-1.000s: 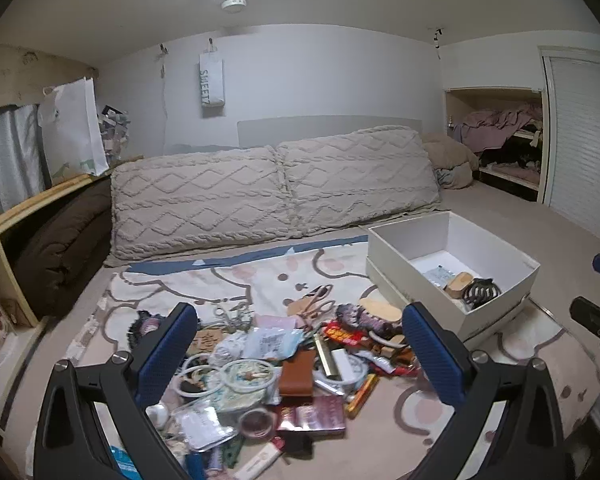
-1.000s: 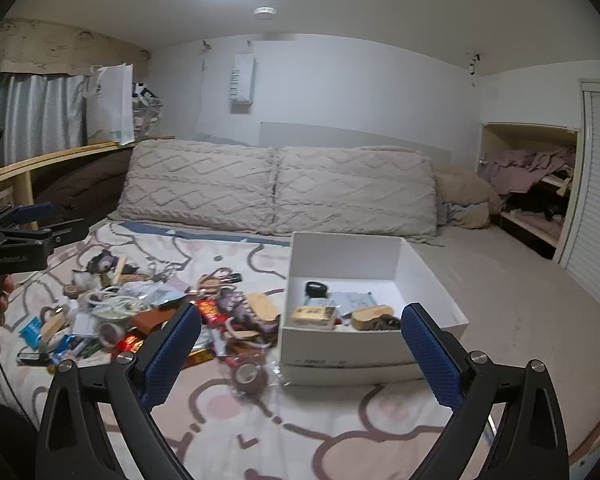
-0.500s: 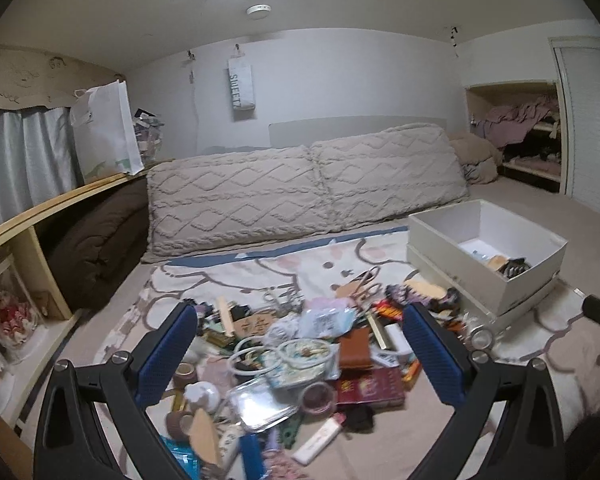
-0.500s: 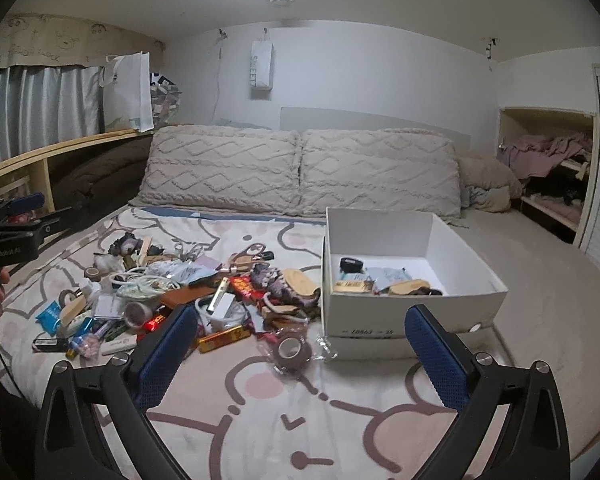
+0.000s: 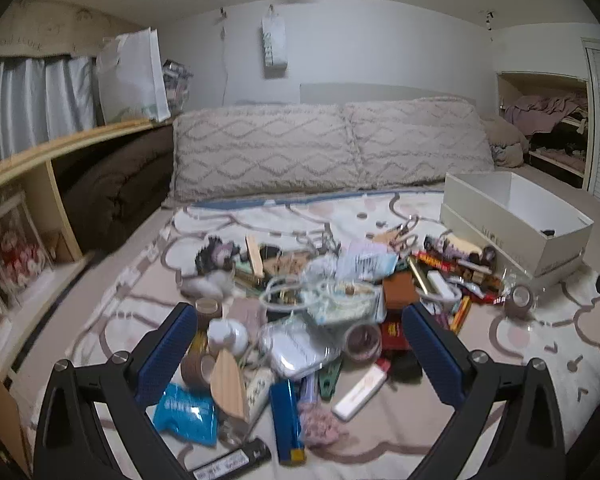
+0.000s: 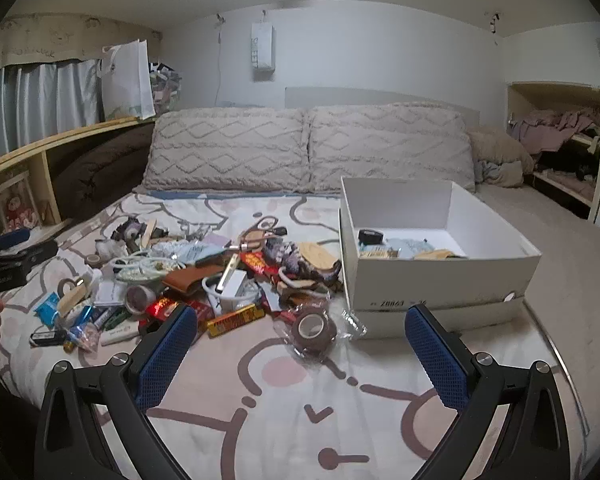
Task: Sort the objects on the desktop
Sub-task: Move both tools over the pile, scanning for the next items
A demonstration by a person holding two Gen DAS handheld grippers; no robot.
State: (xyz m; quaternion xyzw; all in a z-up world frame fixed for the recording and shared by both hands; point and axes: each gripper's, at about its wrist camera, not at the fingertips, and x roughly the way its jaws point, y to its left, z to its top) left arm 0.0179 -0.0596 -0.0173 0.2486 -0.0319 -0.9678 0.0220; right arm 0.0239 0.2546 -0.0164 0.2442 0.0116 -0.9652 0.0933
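Observation:
A heap of small objects (image 5: 332, 304) lies on the patterned blanket: tape rolls, a blue lighter (image 5: 286, 416), a white tube (image 5: 362, 390), a brown wallet (image 5: 398, 290), snack bars. My left gripper (image 5: 300, 356) hangs open just above the heap's near edge, holding nothing. A white box (image 6: 436, 248) with a few items inside stands to the right of the heap (image 6: 204, 276). My right gripper (image 6: 300, 360) is open and empty over bare blanket, in front of a brown tape roll (image 6: 314, 330) in clear wrap.
Two knitted pillows (image 6: 308, 152) line the back of the bed. A wooden shelf (image 5: 52, 160) with a brown quilt and a white bag runs along the left. An open closet (image 6: 556, 148) is at the far right. The left gripper's body (image 6: 8, 260) shows at the left edge of the right view.
Both views have shifted leftward and lower toward the heap; the left gripper now sits closer over the objects. The box has slid toward the right in both views. Both grippers stay open.

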